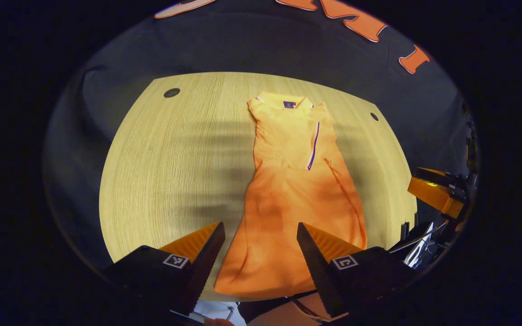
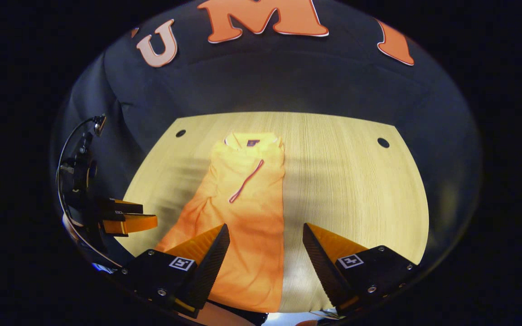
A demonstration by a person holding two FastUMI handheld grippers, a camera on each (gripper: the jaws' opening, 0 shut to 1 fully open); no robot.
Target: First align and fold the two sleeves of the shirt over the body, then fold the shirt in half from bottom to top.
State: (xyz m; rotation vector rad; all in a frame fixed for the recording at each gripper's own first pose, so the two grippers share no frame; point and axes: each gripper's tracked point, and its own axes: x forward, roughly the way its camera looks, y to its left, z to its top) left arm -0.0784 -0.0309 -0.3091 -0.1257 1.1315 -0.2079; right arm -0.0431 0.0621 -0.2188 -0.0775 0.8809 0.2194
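Observation:
An orange polo shirt lies flat on the wooden table, collar at the far end, hem at the near edge, both sleeves folded in over the body. My left gripper hovers open above the hem, nothing between its fingers. In the right gripper view the same shirt lies left of centre on the table. My right gripper is open above the shirt's near right edge, holding nothing. The left gripper shows at the far left of that view; the right gripper shows at the right of the left gripper view.
The table has small round holes near its far corners. Black cloth wall hangs close behind the table. Bare tabletop stretches to the left of the shirt in the left gripper view and to its right in the right gripper view.

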